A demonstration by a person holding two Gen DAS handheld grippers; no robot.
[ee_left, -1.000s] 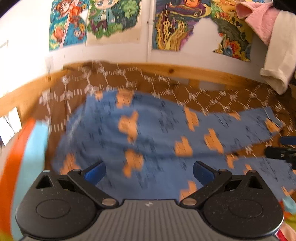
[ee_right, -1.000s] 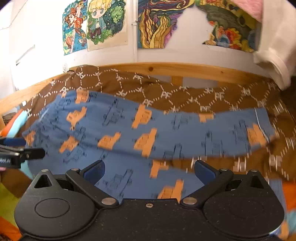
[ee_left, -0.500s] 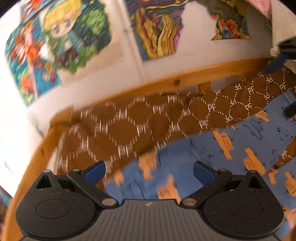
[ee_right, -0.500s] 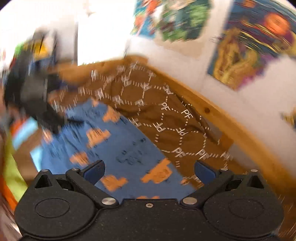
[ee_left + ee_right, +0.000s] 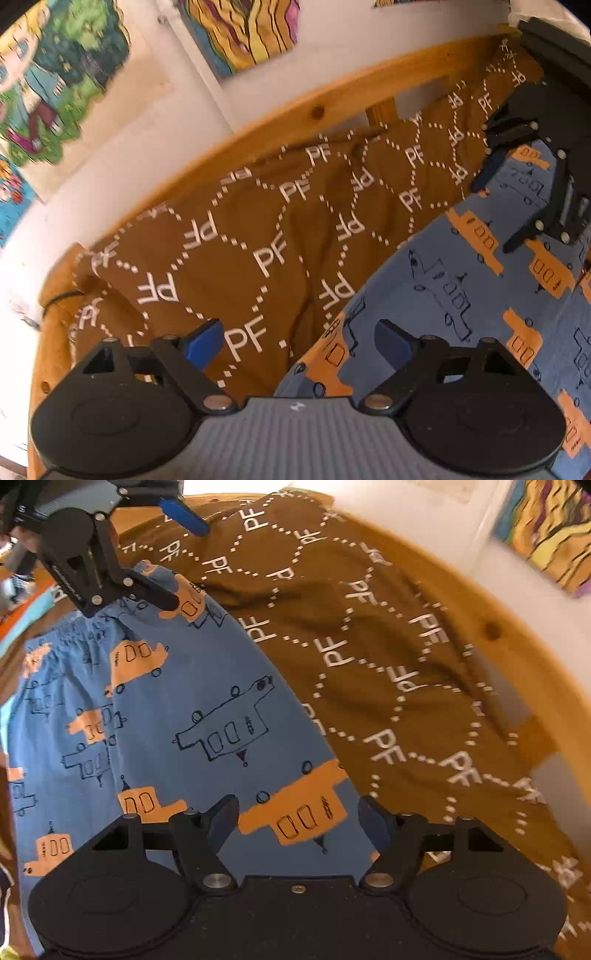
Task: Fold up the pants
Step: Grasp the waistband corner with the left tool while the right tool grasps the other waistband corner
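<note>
Blue pants (image 5: pixel 461 280) (image 5: pixel 192 709) printed with orange vehicles lie flat on a brown blanket. My left gripper (image 5: pixel 299 343) hangs over their far edge near the waistband, jaws closing. The fabric edge lies between the blue pads (image 5: pixel 205 345), which do not press on it. My right gripper (image 5: pixel 297 821) straddles the same far edge further along the leg, also closing with cloth between its unpressed fingers (image 5: pixel 221 819). Each gripper shows in the other's view: the right gripper (image 5: pixel 506 206) at upper right, the left gripper (image 5: pixel 173 557) at upper left by the gathered waistband (image 5: pixel 66 635).
The brown blanket (image 5: pixel 258 240) (image 5: pixel 388 646) with white "PF" lettering covers the bed beyond the pants. A wooden bed rail (image 5: pixel 332 99) (image 5: pixel 517 635) borders it against a white wall with colourful posters (image 5: pixel 55 92). An orange and cyan cloth (image 5: pixel 18 627) lies at the left.
Both grippers swung and rolled from a wide view of the whole pants down to the pants' far edge. Their jaws have narrowed, and each now has the fabric edge between its fingers.
</note>
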